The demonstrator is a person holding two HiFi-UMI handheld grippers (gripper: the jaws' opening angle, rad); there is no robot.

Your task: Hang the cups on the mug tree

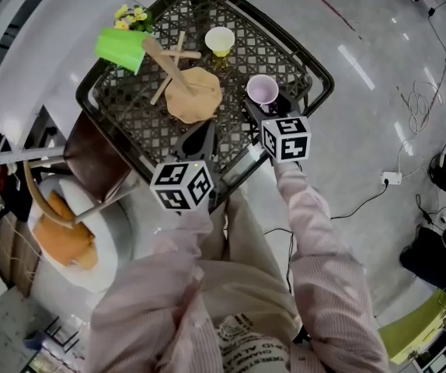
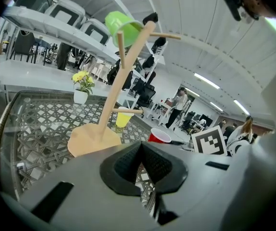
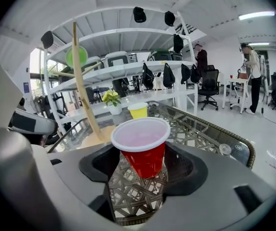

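the red cup (image 3: pixel 140 146) looks like a thin plastic party cup. it should be very light, springy in the wall and easy to crush or tip. its smooth sides taper downward, so a squeeze low down could let it slip out. the safer hold, i judge, is across the upper wall just under the rolled rim, with gentle pressure.

it stands upright on the lattice table (image 1: pixel 130 119), directly between the jaws of the right gripper (image 3: pixel 140 170). the jaws stand wide apart on either side of its body. a sliver of gap shows at the left pad, and neither pad appears to press on the cup yet.

beyond that gripper and to its left rises the mug tree (image 3: pixel 81 88), with a green cup (image 3: pixel 75 57) on an upper peg. a yellow cup (image 3: pixel 138 110) sits straight ahead, past the red one.

the left gripper (image 2: pixel 140 167) has its jaws together on nothing. the tree's base is just ahead of it and the red cup is off to its right.
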